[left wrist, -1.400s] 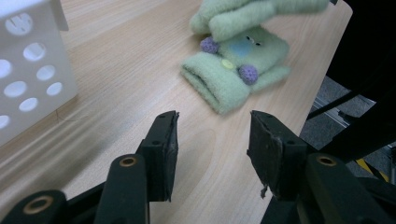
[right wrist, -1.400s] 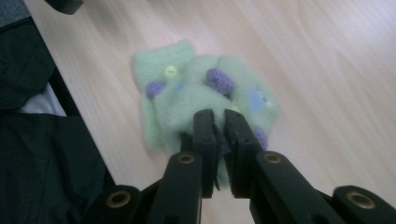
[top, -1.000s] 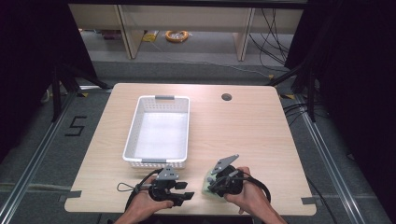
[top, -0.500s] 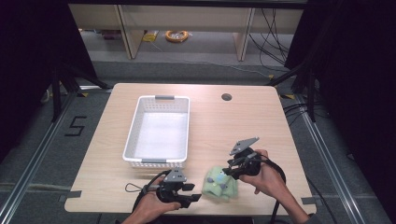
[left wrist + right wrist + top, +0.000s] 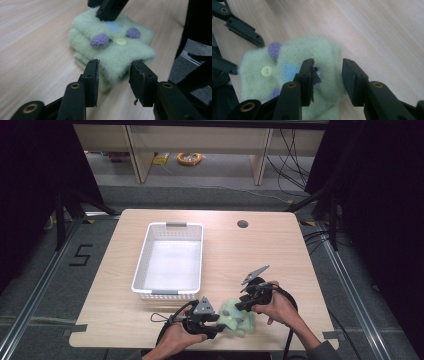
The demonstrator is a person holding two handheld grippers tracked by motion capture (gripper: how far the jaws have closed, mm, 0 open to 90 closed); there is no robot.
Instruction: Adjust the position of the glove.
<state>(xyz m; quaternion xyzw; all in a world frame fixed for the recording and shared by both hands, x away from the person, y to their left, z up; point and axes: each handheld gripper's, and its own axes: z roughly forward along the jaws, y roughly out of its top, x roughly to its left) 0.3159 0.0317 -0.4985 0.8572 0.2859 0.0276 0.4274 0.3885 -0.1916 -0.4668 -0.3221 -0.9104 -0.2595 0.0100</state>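
The wooden table (image 5: 280,255) took up the middle of the high view, with a small round hole (image 5: 242,224) near its far edge. A white slatted basket (image 5: 145,255) stood left of centre on it, well apart from the work at the bottom of the frame.

There, a folded pale green fleece cloth (image 5: 235,318) lay on the table near its front edge, between the two grippers. In the left gripper view it sat at the centre of the frame as a stack of soft layers (image 5: 112,53), with two purple pompoms (image 5: 99,40), a yellow-green button (image 5: 121,41) and a light blue patch (image 5: 112,26) on top.

The left gripper (image 5: 218,326) came at the cloth from the lower left of the high view. Its jaws had just been closing, half apart, with the near corner of the fold between them; whether the pads pressed it I could not tell.

The right gripper (image 5: 239,306) reached down from the right. In its own view its jaws (image 5: 328,75), which had also just been closing, stood half apart over the cloth's top, one pad against the fleece (image 5: 312,50), the other beside its edge.
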